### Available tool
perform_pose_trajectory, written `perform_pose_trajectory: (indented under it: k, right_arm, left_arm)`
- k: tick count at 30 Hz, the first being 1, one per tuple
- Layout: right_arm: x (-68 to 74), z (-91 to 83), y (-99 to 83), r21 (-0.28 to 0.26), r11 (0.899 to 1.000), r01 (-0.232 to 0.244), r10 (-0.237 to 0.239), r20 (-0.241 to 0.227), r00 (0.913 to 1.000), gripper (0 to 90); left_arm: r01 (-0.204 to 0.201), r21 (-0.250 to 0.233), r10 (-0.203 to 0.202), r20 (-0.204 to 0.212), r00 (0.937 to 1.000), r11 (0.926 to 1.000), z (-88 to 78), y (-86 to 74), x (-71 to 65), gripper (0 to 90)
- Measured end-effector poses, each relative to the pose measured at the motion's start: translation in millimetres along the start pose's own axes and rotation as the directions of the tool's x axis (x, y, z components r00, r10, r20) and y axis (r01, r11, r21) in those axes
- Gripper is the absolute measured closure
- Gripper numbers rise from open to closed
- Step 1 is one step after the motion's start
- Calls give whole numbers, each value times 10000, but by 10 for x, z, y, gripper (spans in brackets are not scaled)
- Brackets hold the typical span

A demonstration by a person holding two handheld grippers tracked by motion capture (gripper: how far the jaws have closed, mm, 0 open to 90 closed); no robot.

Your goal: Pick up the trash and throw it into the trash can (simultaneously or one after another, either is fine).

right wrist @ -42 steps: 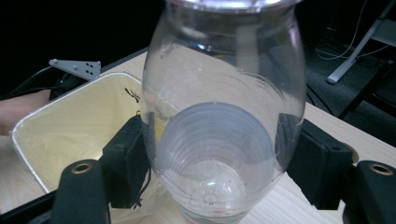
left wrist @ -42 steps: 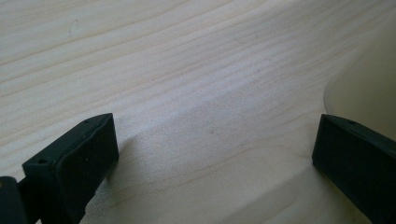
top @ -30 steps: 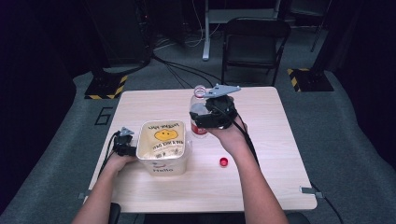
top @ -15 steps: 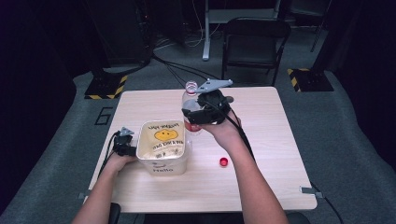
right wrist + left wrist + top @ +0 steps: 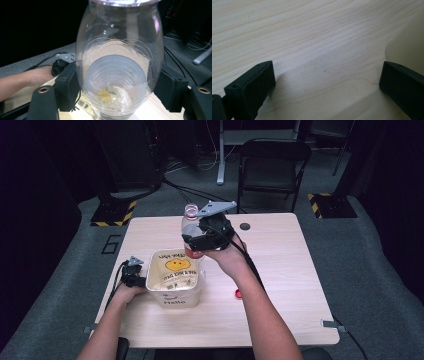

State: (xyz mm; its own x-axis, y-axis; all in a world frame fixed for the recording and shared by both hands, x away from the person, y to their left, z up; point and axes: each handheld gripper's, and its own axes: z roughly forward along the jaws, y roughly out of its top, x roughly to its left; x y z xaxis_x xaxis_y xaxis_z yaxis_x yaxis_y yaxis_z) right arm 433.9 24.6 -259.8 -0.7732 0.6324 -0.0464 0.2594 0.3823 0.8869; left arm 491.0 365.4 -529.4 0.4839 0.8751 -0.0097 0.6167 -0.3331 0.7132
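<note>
Plastic: 1 bottle [image 5: 190, 231], 1 tub [image 5: 175, 277], 1 cap [image 5: 238, 293]

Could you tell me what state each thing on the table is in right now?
Bottle: uncapped, lifted over the tub, clamped in the right gripper.
Red cap: off, lying on the table.
Tub: open, standing upright.
Left gripper: open, beside the tub.

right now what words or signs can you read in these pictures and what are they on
"Hello": front wall of the cream tub, high view.
Smiley face sign with curved print above and below it: tub's top; that print is too blurred to read.
Red label on the clear bottle: no text legible.
</note>
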Motion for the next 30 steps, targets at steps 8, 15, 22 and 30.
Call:
perform_pose_trajectory:
  k: [8,15,22,30]
  right_arm:
    - [76,203,6,114,9999,73,-69,-354,9993,282]
    - [128,350,-33,373,9992,129,-111,-493,9987,282]
    - [147,521,-131,630,9977,255,-223,-524,9984,282]
    - [153,682,-270,919,9956,184,-135,-533,9985,282]
  left_arm:
    - [42,-54,-42,-19,10000,10000,4,-2,-3,0]
    - [40,-43,-40,-21,10000,10000,3,-1,-3,0]
    - [27,-34,-27,-18,10000,10000,2,-1,-2,0]
    - [18,-40,-18,-26,10000,10000,3,-2,-2,0]
